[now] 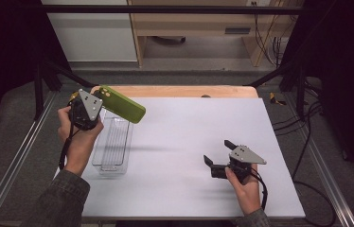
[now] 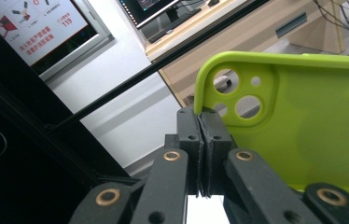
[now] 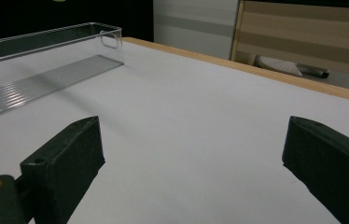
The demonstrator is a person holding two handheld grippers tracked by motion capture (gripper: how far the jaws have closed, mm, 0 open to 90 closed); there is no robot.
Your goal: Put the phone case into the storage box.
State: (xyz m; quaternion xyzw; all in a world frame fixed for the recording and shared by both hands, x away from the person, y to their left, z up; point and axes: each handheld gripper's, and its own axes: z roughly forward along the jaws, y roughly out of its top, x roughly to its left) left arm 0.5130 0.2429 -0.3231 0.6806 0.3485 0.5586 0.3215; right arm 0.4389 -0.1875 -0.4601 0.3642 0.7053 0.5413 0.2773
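Note:
A lime-green phone case (image 1: 123, 105) hangs tilted in the air above the far end of a clear plastic tray (image 1: 113, 146). My left gripper (image 1: 99, 97) is shut on the case's camera-cutout end. In the left gripper view the jaws of that gripper (image 2: 200, 126) press together on the edge of the case (image 2: 303, 116) beside the camera holes. My right gripper (image 1: 217, 153) rests low on the white table sheet at the front right, open, with nothing between its fingers. In the right gripper view its jaws (image 3: 191, 154) stand wide apart over bare sheet, and the tray (image 3: 46, 60) lies at the far left.
The white sheet (image 1: 189, 127) covers a wooden table whose far edge (image 1: 180, 91) shows. Metal frame rails (image 1: 14, 156) run along both sides, and cables (image 1: 303, 142) lie on the floor at the right. A wooden desk stands behind the table.

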